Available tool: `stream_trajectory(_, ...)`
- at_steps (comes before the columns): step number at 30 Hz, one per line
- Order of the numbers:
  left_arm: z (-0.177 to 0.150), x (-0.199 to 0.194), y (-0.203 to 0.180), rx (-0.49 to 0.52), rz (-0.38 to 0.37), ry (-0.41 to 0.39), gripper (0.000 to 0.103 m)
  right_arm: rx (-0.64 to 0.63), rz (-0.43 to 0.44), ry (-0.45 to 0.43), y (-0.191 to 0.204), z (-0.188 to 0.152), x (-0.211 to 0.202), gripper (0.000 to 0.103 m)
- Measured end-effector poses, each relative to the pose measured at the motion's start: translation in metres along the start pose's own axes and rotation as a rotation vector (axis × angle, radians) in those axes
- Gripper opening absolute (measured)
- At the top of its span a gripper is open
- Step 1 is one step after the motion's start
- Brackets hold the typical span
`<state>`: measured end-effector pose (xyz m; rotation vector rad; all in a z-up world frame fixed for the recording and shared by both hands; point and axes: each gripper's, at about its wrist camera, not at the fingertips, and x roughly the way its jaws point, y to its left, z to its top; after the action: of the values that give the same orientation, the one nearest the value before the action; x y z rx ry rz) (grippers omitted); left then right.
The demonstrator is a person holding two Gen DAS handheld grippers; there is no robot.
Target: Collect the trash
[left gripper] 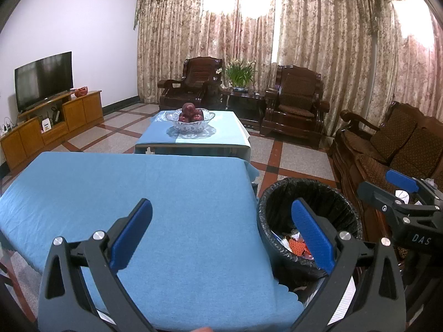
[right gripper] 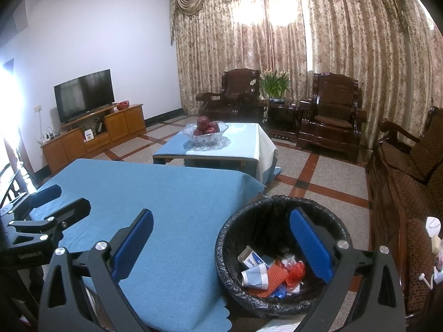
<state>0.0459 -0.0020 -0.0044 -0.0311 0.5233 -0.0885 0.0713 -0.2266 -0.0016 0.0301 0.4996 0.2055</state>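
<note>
Here the trash bin, round and lined with a crinkled black bag, stands on the floor just beside the blue-clothed counter. Inside lie a small carton, a crushed paper cup, orange mesh and red plastic scraps; the left wrist view shows only a sliver of this heap. The right gripper hangs wide apart and empty, one blue ribbed pad over the bin. The left gripper is likewise spread wide, empty. Farther off, a cut-glass bowl holds dark red apples.
</note>
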Motion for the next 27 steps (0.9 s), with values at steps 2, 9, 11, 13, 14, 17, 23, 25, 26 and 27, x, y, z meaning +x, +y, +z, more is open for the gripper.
stream_trajectory(2,0.0007,-0.0011,0.0017,-0.001,0.0,0.0,0.098,-0.001,0.001,0.0,0.002,-0.0009,0.001,0.097)
stream_trajectory(9,0.0004,-0.0014,0.0018,0.0,0.0,0.001,0.098,0.001,0.0,0.001,0.001,-0.0007,0.0006,0.097)
stream_trajectory(11,0.0004,-0.0012,0.0013,0.0,0.0,0.0,0.098,0.0,-0.001,0.0,0.0018,-0.0006,0.0009,0.097)
stream_trajectory(13,0.0003,-0.0013,0.0017,-0.001,0.0,0.001,0.098,0.0,0.0,0.001,0.0003,-0.0005,0.0003,0.097)
stream_trajectory(14,0.0003,-0.001,0.0008,-0.001,0.0,0.001,0.098,-0.001,0.0,0.001,0.0015,-0.0006,0.0007,0.097)
stream_trajectory(17,0.0002,-0.0015,0.0015,-0.002,-0.002,0.002,0.098,0.001,-0.001,0.001,0.0002,-0.0003,0.0002,0.097)
stream_trajectory(23,0.0004,-0.001,0.0009,-0.003,0.0,0.002,0.098,-0.001,-0.001,0.003,0.0012,-0.0003,0.001,0.097)
stream_trajectory(25,0.0004,-0.0015,0.0017,-0.005,0.0,0.002,0.098,0.001,0.0,0.002,0.0,0.0,0.0001,0.097)
stream_trajectory(26,0.0002,-0.0011,0.0016,-0.004,-0.001,0.003,0.098,0.0,0.0,0.002,0.0,0.0001,0.0001,0.097)
stream_trajectory(27,0.0003,-0.0018,0.002,-0.004,-0.002,0.004,0.098,0.001,0.0,0.004,0.0012,0.0,0.0005,0.097)
